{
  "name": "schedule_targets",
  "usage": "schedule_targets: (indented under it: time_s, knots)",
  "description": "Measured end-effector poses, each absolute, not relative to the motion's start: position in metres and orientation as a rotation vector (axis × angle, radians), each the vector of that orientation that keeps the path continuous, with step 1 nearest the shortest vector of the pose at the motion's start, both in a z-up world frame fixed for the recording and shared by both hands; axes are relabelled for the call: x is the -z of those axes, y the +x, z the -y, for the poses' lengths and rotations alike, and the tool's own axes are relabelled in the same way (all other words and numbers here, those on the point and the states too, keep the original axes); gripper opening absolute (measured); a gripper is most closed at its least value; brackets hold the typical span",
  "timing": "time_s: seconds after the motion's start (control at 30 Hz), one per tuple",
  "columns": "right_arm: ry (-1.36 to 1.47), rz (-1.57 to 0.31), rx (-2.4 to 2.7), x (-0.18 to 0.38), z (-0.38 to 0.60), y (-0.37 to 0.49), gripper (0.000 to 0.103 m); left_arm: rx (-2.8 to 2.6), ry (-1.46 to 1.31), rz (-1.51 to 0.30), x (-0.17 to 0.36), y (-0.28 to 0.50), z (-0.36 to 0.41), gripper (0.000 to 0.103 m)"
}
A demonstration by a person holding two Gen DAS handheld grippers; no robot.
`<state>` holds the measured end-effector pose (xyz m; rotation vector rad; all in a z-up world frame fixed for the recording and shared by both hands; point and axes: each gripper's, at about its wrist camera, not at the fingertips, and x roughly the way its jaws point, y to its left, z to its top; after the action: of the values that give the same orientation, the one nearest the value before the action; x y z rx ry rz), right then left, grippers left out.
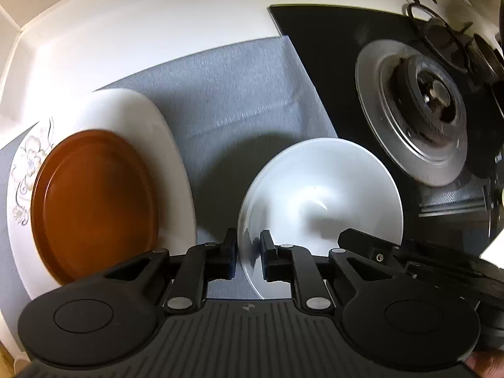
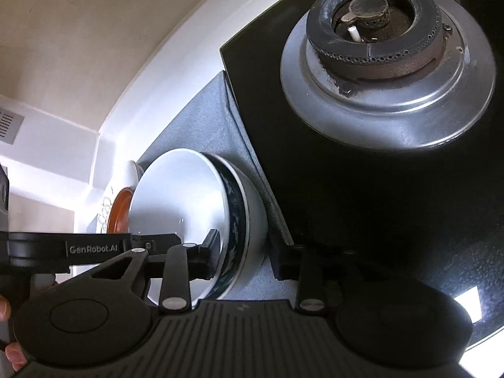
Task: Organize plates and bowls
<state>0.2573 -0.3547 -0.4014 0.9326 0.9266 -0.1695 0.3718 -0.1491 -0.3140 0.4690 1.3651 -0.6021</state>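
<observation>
White countertop runs along the back, with a grey cloth mat spread over it in front of a pale wall.

At the far left of the left wrist view, a large white plate with a floral edge lies on the mat, and a brown plate sits on top of it, toward its left side.

Next comes the left gripper. Its two fingers stand a narrow way apart with the near left rim of a white bowl between them. Whether the pads actually press the rim cannot be told. The bowl rests on the mat, just right of the stacked plates and apart from them.

The right wrist view shows a second bowl under the white one, with a dark blue patterned band around its side; the two are nested. The right gripper is spread wide: its left finger sits inside the white bowl and its right finger is outside the lower bowl's wall, so both rims lie between them. Contact is not clear here either.

Farthest right, the black glass stovetop overlaps the mat's edge, carrying a gas burner on a round silver drip pan.
</observation>
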Motion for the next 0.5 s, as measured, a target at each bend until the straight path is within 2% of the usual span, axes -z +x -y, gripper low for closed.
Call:
schedule_targets:
  time_s: [0.23, 0.5]
  knots:
    - [0.946, -0.923, 0.164, 0.390, 0.346, 0.241, 0.033, 0.621, 0.470, -1.359, 0.303, 0.355, 0.136, 0.016]
    - [0.872, -0.912, 0.113, 0.347, 0.319, 0.239, 0.033, 0.611, 0.386, -1.286, 0.260, 0.345, 0.100, 0.015]
